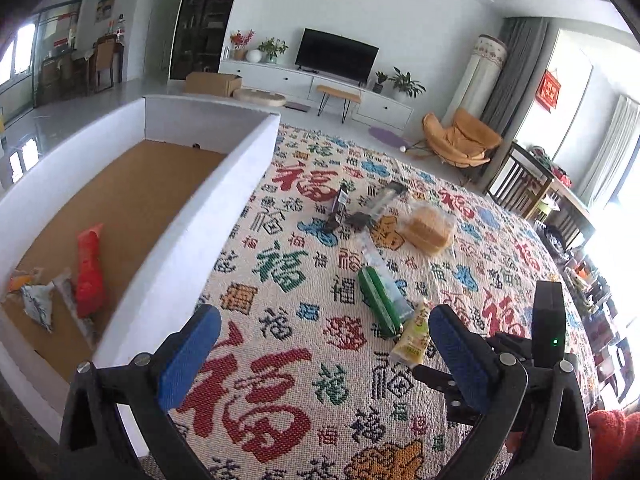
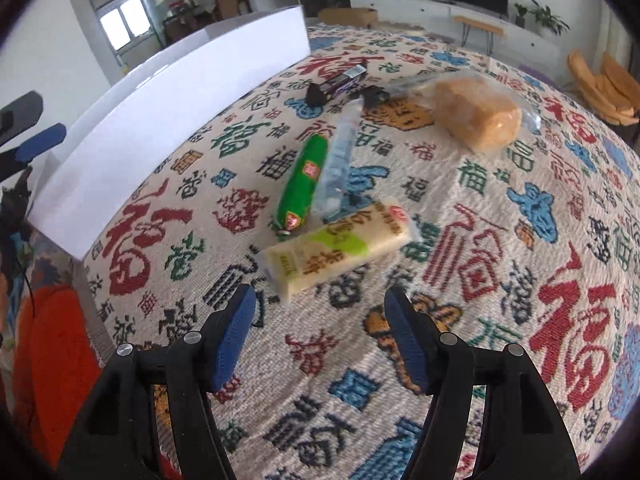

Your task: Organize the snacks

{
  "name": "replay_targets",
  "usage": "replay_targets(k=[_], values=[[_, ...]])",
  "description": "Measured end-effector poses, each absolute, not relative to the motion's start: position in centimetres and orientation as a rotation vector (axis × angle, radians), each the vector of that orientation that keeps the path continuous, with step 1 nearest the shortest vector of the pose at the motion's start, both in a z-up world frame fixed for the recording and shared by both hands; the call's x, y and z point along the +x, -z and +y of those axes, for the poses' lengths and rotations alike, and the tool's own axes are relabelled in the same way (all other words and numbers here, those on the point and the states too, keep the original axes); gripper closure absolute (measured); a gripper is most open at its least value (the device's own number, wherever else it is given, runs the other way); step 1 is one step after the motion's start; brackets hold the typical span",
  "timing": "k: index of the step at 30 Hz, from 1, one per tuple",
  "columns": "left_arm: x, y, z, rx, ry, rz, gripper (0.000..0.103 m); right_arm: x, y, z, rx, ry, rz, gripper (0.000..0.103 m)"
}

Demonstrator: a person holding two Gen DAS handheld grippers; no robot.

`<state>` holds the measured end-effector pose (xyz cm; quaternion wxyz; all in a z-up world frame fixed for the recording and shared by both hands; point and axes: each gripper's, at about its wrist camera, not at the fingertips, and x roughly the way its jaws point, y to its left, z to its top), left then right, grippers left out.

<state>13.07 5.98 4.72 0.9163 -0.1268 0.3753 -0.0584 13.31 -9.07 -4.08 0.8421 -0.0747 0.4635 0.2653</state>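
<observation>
Snacks lie on a patterned cloth: a yellow-green rice-cracker pack (image 2: 336,246) (image 1: 412,338), a green sausage (image 2: 302,180) (image 1: 378,304), a clear-wrapped snack (image 2: 338,160), a bagged bread loaf (image 2: 478,114) (image 1: 428,226) and dark wrapped bars (image 2: 344,78) (image 1: 340,206). A white box (image 1: 224,184) (image 2: 172,120) holds a red packet (image 1: 89,272) and other small packets. My left gripper (image 1: 320,346) is open and empty beside the box. My right gripper (image 2: 320,320) is open, just short of the cracker pack.
The table's cloth (image 2: 520,280) runs to its edge at the right. Behind are a TV stand (image 1: 320,84), an orange chair (image 1: 460,140) and wooden chairs (image 1: 520,184). My left gripper's fingers (image 2: 40,142) show at the right wrist view's left edge.
</observation>
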Motion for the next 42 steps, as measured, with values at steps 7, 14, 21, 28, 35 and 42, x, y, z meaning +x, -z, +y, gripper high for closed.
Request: replay_targets(k=[7, 14, 21, 28, 35, 42], values=[[13.5, -0.6, 5.0, -0.193, 0.091, 0.887, 0.000, 18.4, 4.7, -12.5, -0.217, -0.344, 0.922, 0.035], [18.0, 4.3, 2.1, -0.125, 0.113, 1.075, 0.000, 18.0, 3.2, -19.6, -0.195, -0.258, 0.900, 0.033], [17.8, 6.3, -1.3, 0.063, 0.096, 1.072, 0.000, 17.8, 5.6, -24.2, -0.098, -0.174, 0.881, 0.025], [17.6, 6.3, -1.1, 0.056, 0.094, 1.054, 0.000, 18.0, 5.7, -24.2, -0.092, -0.160, 0.887, 0.019], [17.8, 6.3, -1.1, 0.055, 0.094, 1.050, 0.000, 18.1, 5.9, -24.3, -0.099, -0.153, 0.886, 0.018], [17.8, 6.2, -1.2, 0.054, 0.092, 1.048, 0.000, 18.1, 5.9, -24.2, -0.093, -0.146, 0.888, 0.016]])
